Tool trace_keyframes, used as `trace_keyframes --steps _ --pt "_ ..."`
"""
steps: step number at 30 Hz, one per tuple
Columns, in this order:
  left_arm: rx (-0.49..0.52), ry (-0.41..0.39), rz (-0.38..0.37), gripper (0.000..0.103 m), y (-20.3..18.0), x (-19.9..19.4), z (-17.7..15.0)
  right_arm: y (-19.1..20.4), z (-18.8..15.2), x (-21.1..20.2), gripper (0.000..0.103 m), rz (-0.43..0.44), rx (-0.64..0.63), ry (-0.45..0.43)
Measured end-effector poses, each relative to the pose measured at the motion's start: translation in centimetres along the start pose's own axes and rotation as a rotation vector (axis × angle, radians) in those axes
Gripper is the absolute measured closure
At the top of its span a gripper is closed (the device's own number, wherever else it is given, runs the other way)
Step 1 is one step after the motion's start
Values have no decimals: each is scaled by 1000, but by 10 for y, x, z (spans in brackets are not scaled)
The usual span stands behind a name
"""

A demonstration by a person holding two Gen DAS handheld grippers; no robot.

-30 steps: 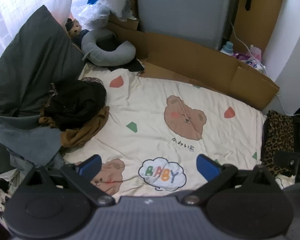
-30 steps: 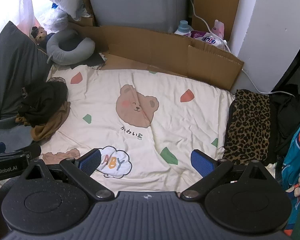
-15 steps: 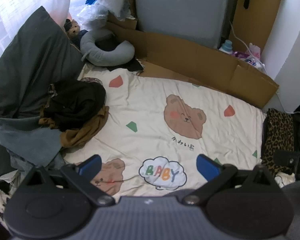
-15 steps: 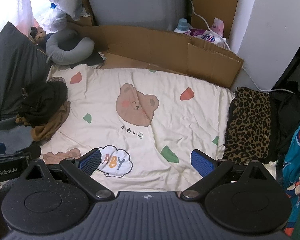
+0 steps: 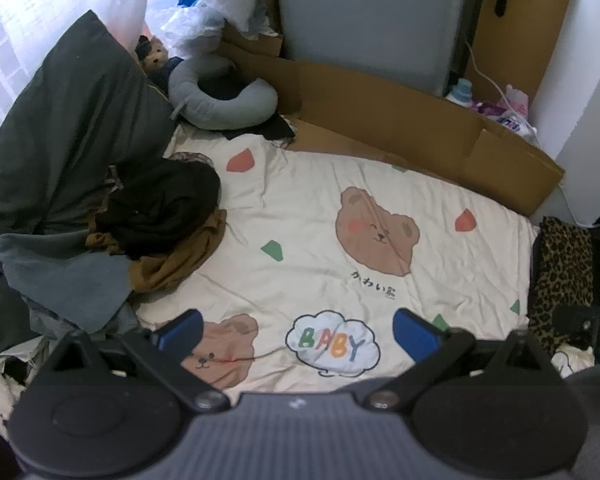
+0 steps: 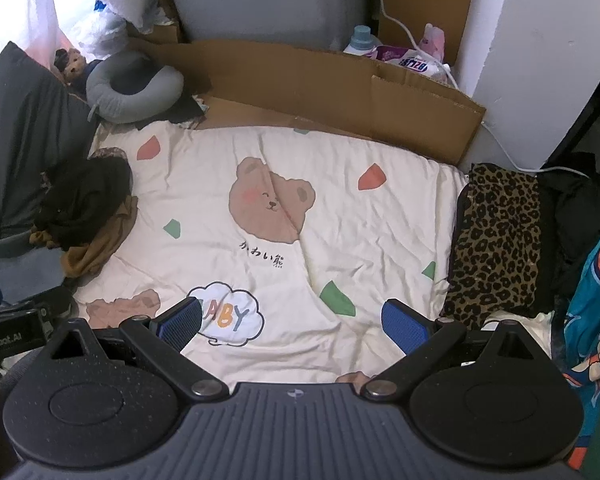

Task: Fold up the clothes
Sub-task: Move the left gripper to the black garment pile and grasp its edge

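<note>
A heap of unfolded clothes, a black garment [image 5: 160, 204] on a brown one [image 5: 176, 260], lies at the left edge of the cream bear-print blanket [image 5: 320, 216]; it also shows in the right wrist view [image 6: 84, 196]. A folded leopard-print garment [image 6: 496, 240] lies at the blanket's right edge, also in the left wrist view [image 5: 562, 272]. My left gripper [image 5: 296, 330] is open and empty above the blanket's near edge. My right gripper [image 6: 292, 322] is open and empty, over the "BABY" cloud print [image 6: 228, 314].
Dark grey pillows [image 5: 64, 148] and blue-grey cloth [image 5: 68, 276] lie left of the heap. A grey neck pillow [image 5: 224, 96] and cardboard sheets [image 5: 400, 120] line the far side. Dark and teal clothes [image 6: 596, 280] hang at the right. A white wall corner [image 6: 540, 60] stands far right.
Both grippers have drifted very slightly; the scene has shifted a little in both views. Nothing was taken hold of or let go.
</note>
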State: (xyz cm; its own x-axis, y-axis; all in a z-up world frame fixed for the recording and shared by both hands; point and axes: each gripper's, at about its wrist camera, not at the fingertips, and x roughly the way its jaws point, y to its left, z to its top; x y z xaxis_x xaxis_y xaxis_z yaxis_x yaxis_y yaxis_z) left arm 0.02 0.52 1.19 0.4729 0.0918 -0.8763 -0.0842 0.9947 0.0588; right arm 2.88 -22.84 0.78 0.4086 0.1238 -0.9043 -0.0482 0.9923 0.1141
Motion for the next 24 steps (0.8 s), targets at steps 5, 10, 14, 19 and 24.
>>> trace_keyframes --steps 5,10,14,19,24 --pt "-13 -10 0 1 5 -7 2 -3 -1 -5 3 6 6 -4" --pt "-35 -29 5 1 16 -17 6 -3 -2 -14 3 6 0 -20" --pt "-50 -38 7 1 27 -23 7 -6 0 -30 3 -1 3 -52" --pt "-76 -44 14 1 45 -26 8 -6 2 -37 3 -11 -3 -62" --pt "-109 -38 -22 1 66 -27 11 -1 7 -43 3 -22 -7 -92"
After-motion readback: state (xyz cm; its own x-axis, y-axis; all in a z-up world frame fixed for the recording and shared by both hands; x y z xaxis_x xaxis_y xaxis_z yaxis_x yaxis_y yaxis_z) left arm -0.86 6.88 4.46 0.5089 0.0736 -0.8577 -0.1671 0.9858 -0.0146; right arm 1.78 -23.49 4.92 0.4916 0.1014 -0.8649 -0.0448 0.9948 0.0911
